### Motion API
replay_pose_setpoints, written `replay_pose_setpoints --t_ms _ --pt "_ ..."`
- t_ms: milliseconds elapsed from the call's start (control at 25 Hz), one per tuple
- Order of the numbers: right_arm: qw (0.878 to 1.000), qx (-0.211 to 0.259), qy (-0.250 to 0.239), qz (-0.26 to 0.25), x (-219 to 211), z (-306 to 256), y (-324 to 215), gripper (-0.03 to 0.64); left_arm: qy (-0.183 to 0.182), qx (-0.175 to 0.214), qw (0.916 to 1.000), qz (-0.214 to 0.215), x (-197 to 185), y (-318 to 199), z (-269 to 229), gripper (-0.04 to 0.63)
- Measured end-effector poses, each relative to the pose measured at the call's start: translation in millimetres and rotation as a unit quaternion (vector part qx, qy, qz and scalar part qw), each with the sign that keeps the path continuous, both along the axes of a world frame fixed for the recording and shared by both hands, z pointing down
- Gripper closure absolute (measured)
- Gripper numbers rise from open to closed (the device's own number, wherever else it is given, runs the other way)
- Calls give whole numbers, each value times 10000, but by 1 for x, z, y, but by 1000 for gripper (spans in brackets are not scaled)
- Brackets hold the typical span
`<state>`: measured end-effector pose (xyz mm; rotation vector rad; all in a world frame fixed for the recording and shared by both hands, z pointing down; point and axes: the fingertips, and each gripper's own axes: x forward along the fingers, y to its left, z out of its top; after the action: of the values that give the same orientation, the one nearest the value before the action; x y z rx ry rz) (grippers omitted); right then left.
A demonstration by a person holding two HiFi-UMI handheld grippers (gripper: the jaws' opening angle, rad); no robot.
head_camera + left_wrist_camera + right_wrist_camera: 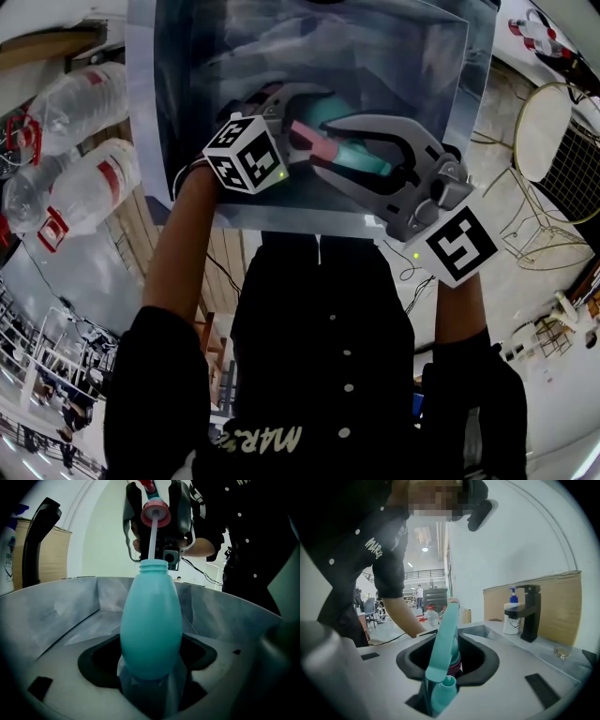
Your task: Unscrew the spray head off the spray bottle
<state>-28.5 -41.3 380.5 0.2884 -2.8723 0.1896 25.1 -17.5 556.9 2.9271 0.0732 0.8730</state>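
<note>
The teal spray bottle (151,625) stands between the jaws of my left gripper (150,667), which is shut on its body. Its threaded neck (153,565) is bare. The spray head (440,644), teal with a pink collar (156,513), is off the neck and a short way from it. My right gripper (440,686) is shut on the spray head. A thin dip tube (152,538) still runs from the collar into the neck. In the head view both grippers meet over the sink: the left gripper (291,105) holds the bottle (328,114) and the right gripper (349,142) holds the spray head (364,157).
A steel sink basin (412,56) lies under both grippers. A black faucet (529,611) and a soap dispenser (511,616) stand by brown cardboard. Clear plastic bottles (84,178) lie at the left, and a wire chair (553,159) is at the right.
</note>
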Motion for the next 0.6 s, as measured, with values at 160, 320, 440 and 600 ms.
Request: replay_pose_setpoints --t_ms 160,320,440,600 --pt "9997 79 -203 111 3 -16 -1 476 3 -4 10000 -37 1 0 1 204" --pt "9979 49 -544 337 8 -37 -5 476 -10 -35 10000 -48 1 1 1 206" --pt "9960 52 -771 444 12 -52 -8 476 11 -79 9999 -88 -1 1 0 204" --pt "9947 84 -861 554 17 -62 -8 476 13 -108 9999 -106 -1 2 0 204"
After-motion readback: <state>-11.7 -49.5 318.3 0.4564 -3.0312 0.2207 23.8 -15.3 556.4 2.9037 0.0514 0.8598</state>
